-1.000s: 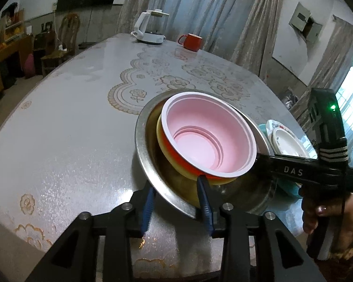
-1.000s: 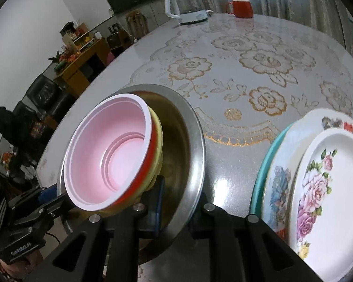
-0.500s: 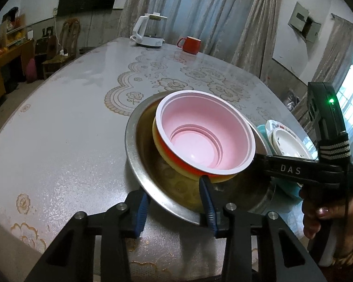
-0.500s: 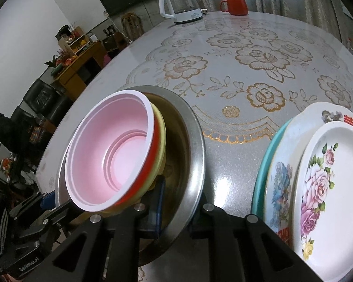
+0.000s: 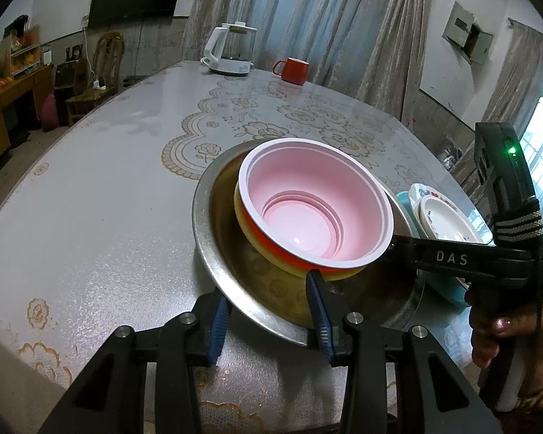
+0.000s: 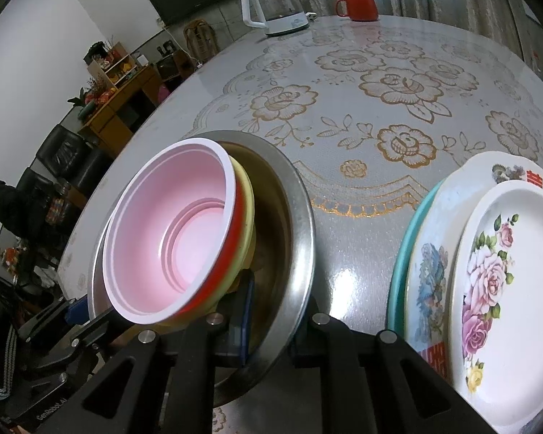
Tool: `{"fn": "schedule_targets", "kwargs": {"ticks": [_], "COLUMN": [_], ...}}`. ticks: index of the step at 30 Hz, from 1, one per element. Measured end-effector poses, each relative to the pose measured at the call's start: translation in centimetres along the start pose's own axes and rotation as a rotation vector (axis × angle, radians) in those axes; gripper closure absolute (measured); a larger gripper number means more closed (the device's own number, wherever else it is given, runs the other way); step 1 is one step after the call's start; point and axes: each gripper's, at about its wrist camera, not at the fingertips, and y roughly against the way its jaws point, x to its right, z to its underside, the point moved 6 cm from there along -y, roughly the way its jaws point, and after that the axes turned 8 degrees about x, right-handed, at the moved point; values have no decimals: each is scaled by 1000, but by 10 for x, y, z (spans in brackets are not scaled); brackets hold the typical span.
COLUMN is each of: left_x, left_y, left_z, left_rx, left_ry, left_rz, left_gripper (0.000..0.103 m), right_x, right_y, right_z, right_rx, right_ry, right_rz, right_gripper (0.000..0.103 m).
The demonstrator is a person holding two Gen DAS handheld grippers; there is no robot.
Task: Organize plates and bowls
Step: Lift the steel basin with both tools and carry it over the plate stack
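Inside metal basin [image 5: 213,231], pink bowl [image 5: 315,209]

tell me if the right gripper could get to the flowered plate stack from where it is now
Probably yes, once it lets go: the right gripper is straddling the steel basin rim, and the plate stack lies just beside it with only bare table between.

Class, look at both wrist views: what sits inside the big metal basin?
Inside the metal basin sits a nested stack: pink bowl on top, red bowl and yellow bowl beneath. Only their rims show; anything lower is covered.
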Motion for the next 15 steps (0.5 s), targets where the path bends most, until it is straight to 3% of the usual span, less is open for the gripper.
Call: {"fn": "schedule_targets", "kwargs": {"ticks": [15], "left_x": [3], "left_y": [4], "left_z": [-1], "left_rx": [1], "left_ry": [-6], "left_rz": [1], "left_gripper": [62], "right_x": [-7], "right_y": [7], "right_z": [0], "right_rx": [39], "right_ry": [76], "right_rz": [14], "right_gripper": [88]}}
